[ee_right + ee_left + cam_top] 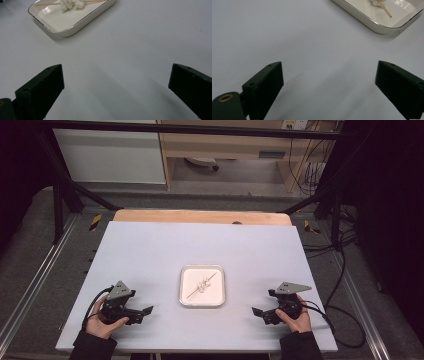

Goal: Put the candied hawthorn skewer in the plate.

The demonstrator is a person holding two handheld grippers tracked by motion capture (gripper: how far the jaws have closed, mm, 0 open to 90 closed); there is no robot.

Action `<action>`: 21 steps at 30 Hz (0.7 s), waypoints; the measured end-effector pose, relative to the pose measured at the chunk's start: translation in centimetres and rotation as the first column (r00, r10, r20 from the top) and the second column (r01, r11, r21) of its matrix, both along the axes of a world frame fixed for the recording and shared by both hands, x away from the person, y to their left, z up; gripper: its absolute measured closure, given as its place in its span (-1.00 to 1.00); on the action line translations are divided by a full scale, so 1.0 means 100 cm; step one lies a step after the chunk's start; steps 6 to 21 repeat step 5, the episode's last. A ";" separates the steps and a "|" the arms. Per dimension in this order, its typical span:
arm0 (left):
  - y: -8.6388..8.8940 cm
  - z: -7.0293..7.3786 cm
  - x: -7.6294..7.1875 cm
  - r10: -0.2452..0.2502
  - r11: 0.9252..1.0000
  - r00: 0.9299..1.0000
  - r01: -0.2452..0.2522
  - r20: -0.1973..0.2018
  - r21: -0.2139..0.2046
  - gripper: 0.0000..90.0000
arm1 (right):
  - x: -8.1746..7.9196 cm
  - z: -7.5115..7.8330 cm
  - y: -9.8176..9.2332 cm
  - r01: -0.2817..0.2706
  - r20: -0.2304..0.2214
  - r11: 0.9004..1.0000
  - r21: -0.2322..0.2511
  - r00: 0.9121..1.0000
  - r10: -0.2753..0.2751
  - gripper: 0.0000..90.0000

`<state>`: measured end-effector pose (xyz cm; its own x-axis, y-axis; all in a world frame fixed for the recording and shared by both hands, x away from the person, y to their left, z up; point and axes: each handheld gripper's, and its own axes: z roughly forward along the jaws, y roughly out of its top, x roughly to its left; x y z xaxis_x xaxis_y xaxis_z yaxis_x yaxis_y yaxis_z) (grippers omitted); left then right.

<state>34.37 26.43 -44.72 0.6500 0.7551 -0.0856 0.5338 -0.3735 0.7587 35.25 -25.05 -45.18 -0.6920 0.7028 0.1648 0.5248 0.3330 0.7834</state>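
Table: the pale grey table (150,255) is spanning the whole work area, and it is lying bare apart from one dish, which is leaving both hands free room at the near edge.
Tray: a white tray (186,296) with a thin dark rim is sitting at the middle of the table, slightly toward the person, between the two grippers and well apart from each; that central spot is probably keeping it within equal reach of both hands.
Skewer: a thin wooden skewer (205,284) is lying slanted inside the tray, resting on its floor, so the raised wall is keeping it from rolling off.
White lumps: two or three small white lumps (202,285) are sitting bunched about the middle of the stick; whether they are threaded on it or lying against it I cannot tell.
Left gripper: the left gripper (146,310) is resting low by the near left edge, pointing toward the tray, with its jaws standing wide and nothing between them but bare table.
Right gripper: the right gripper (256,311) is sitting by the near right edge, mirroring the other, jaws likewise spread wide, gripping nothing and touching nothing.
Judgement: with both tools empty and drawn back, the skewer work is looking finished or paused.
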 end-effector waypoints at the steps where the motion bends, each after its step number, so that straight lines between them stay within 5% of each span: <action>1: 0.000 0.000 0.000 0.000 1.000 1.000 0.000 0.003 0.002 -0.82 | 0.000 -0.001 0.000 -0.001 -0.005 1.000 0.000 1.000 0.001 -0.99; 21: -0.001 0.001 0.000 -0.003 1.000 1.000 0.003 0.006 0.000 -0.82 | 0.000 -0.003 -0.001 0.001 -0.014 1.000 -0.002 1.000 -0.001 -0.99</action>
